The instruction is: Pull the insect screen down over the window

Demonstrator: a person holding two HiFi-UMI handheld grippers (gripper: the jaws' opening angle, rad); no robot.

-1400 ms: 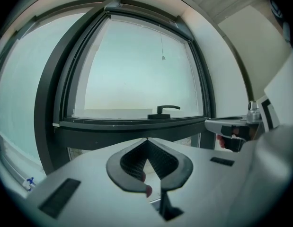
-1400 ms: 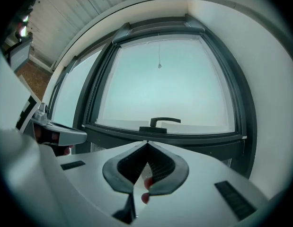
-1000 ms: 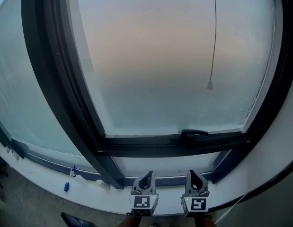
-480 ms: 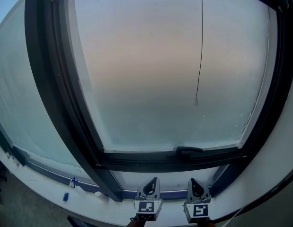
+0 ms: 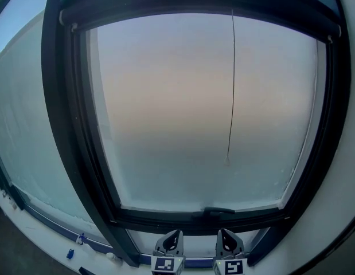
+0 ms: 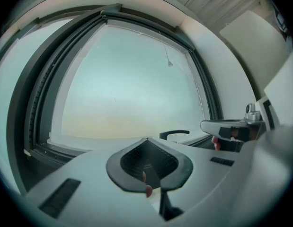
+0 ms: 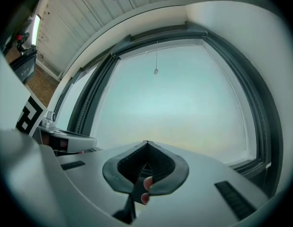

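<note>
cord (image 5: 231,96) hangs upright, well above both tools
its end sits straight above the right tool (image 5: 227,239), nearer than the left tool (image 5: 171,239); both closed, empty

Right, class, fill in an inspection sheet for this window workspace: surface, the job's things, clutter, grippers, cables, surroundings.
Surface: white sill below the window, mostly bare.
Job's things: window in a dark frame, glass hazy, no screen across it; pull cord hangs from the top bar, its end partway down the pane, untouched.
Clutter: two small blue bits on the sill, too small to identify.
Grippers: left gripper and right gripper both shut, empty, side by side below the window handle.
Cables: nothing seen apart from the pull cord.
Surroundings: white wall right of the window; panelled ceiling.
</note>
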